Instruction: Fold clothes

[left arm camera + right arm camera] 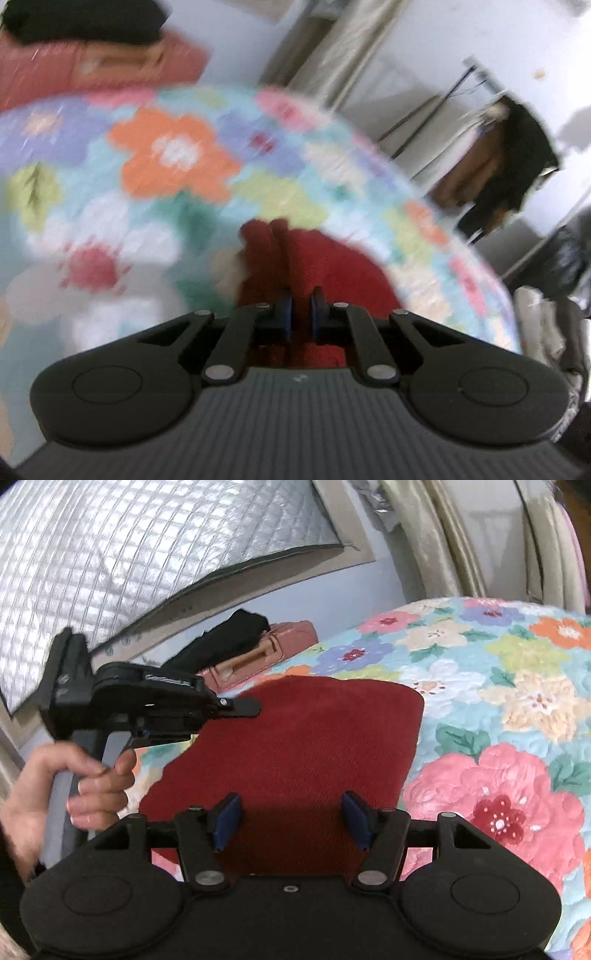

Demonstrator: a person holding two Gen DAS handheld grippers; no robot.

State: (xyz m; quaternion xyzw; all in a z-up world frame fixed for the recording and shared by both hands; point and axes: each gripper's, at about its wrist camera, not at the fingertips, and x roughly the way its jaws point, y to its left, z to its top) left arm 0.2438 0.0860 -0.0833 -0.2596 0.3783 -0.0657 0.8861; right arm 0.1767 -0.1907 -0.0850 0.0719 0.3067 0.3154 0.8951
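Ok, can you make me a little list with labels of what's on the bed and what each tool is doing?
surface: flowery bedspread
garment: red cloth, lying on the bedspread
left tool: nearly closed, red cloth bunched between its pads; view blurred
right tool: open, above the cloth's near edge, holding nothing
far end of the bed: pink case with a black item on top

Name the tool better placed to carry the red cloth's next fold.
Left. The left tool looks shut on the red cloth, while the right tool hangs open above it, gripping nothing.
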